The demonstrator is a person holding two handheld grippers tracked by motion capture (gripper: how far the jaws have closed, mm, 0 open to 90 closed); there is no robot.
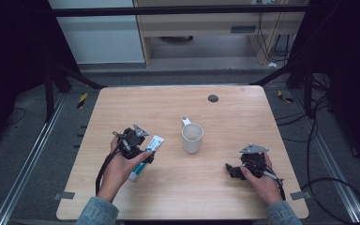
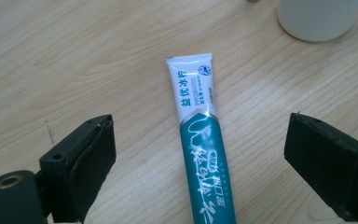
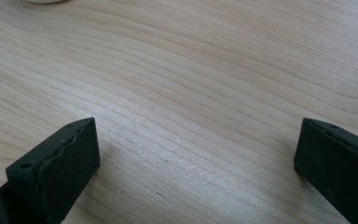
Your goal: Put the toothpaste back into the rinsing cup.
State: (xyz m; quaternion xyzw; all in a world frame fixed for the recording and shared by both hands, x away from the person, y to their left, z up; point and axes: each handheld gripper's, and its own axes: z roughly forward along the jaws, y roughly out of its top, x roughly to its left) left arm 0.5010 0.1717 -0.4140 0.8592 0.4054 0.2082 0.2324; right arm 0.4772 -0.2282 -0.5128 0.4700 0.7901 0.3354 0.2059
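The left gripper stands with its jaws spread wide, straddling one toothpaste tube that lies flat on the table; neither pad touches it, a clear gap on each side. The right gripper is likewise released, wide over bare wood, holding nothing. One white mug stands upright between the two grippers, beyond the tube's crimped end.

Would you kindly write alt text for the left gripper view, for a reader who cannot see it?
A teal and white toothpaste tube lies flat on the wooden table between the open jaws of the left gripper, which stand clear of it on either side. The base of a white cup shows at top right.
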